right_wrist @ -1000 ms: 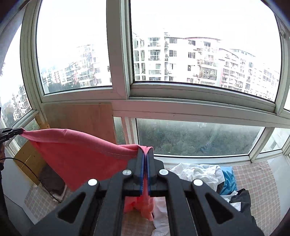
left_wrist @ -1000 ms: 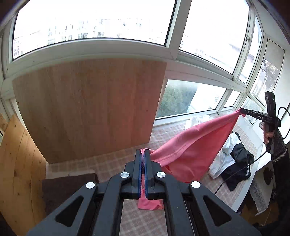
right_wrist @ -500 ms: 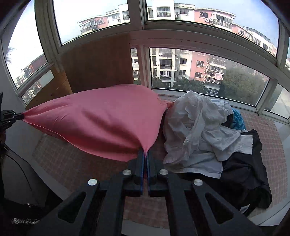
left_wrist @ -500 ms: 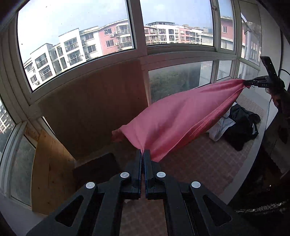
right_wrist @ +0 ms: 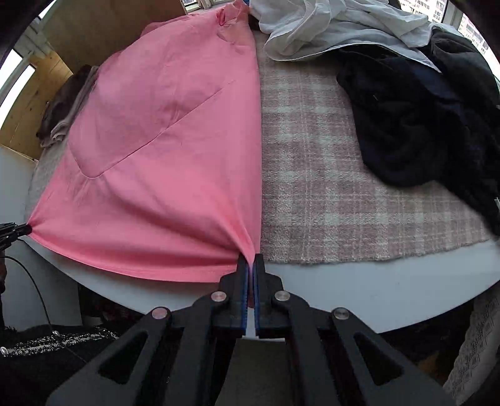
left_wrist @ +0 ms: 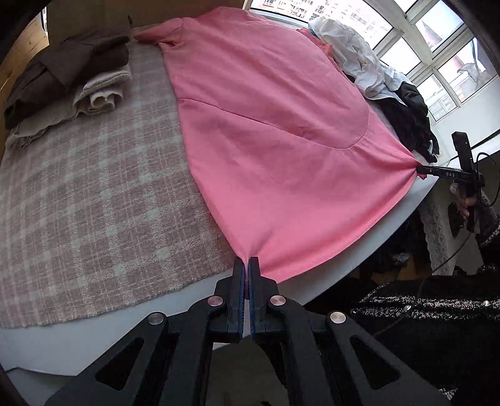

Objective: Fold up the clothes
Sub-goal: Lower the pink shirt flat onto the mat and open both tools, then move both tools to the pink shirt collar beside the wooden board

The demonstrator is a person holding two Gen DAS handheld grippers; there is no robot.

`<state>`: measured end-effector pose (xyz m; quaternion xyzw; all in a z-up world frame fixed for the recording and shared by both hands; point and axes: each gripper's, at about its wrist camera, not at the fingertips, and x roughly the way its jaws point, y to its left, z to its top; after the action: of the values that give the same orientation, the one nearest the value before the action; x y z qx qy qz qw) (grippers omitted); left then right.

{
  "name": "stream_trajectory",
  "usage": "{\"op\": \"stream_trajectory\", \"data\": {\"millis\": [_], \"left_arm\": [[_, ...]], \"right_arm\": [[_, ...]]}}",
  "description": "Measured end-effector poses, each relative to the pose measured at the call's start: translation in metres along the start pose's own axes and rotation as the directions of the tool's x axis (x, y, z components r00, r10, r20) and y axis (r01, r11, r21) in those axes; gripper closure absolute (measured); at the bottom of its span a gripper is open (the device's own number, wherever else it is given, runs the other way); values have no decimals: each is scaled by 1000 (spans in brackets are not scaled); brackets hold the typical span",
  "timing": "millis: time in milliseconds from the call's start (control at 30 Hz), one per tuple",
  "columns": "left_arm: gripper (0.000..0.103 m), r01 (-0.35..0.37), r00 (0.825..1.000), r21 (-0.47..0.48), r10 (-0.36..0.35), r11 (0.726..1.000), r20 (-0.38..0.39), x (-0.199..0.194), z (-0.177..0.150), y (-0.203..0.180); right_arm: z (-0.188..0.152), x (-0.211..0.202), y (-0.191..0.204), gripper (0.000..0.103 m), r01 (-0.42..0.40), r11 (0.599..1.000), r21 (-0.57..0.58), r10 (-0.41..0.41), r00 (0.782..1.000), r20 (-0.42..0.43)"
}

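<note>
A pink shirt (left_wrist: 275, 125) lies spread flat on the checked blanket (left_wrist: 93, 193), its hem at the near table edge and its sleeves at the far side. My left gripper (left_wrist: 249, 265) is shut on the hem's left corner. My right gripper (right_wrist: 250, 262) is shut on the hem's right corner of the pink shirt (right_wrist: 162, 150). The right gripper also shows in the left wrist view (left_wrist: 420, 170), and the left gripper at the left edge of the right wrist view (right_wrist: 26, 230). The hem is pulled taut between them.
Folded brown and cream clothes (left_wrist: 72, 71) are stacked at the far left. A heap of white (right_wrist: 337, 25) and black clothes (right_wrist: 422, 118) lies to the right of the shirt. The checked blanket (right_wrist: 343, 187) ends short of the white table edge (right_wrist: 375, 287).
The shirt was held up in the air and billowing; both grippers have come down and toward the near edge, and it now lies flat on the blanket.
</note>
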<state>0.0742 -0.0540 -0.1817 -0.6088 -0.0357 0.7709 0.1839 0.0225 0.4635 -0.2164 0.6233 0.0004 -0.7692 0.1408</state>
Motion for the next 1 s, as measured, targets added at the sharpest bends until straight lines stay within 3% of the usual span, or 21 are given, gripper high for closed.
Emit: {"op": "stream_trajectory", "data": {"millis": [300, 367, 433, 567, 667, 733, 833, 1000], "left_arm": [[102, -1, 1000, -27, 1, 1000, -21, 15, -14, -2], [101, -1, 999, -43, -1, 999, -36, 20, -16, 1], [100, 0, 999, -65, -4, 998, -55, 25, -18, 5], [96, 5, 999, -107, -10, 994, -44, 11, -25, 16], [96, -11, 1000, -133, 11, 991, -3, -18, -23, 32], [96, -41, 998, -126, 47, 991, 48, -45, -7, 45], [96, -99, 983, -94, 112, 991, 143, -89, 36, 65], [92, -162, 943, -48, 169, 986, 286, -145, 127, 90]], "right_arm": [[-5, 12, 8, 100, 50, 996, -70, -53, 998, -35], [-6, 15, 9, 95, 61, 994, -85, -65, 997, -44], [-7, 14, 7, 82, 74, 995, -73, -80, 993, -85], [-6, -25, -2, 81, 16, 999, -41, -18, 999, -46], [19, -72, -7, 81, -18, 1000, -23, 20, 998, 67], [57, -105, 3, 81, -20, 999, -29, 24, 987, 159], [110, -139, 17, 73, -8, 998, -57, 22, 967, 255], [194, -184, 40, 66, 28, 993, -113, 18, 924, 382]]}}
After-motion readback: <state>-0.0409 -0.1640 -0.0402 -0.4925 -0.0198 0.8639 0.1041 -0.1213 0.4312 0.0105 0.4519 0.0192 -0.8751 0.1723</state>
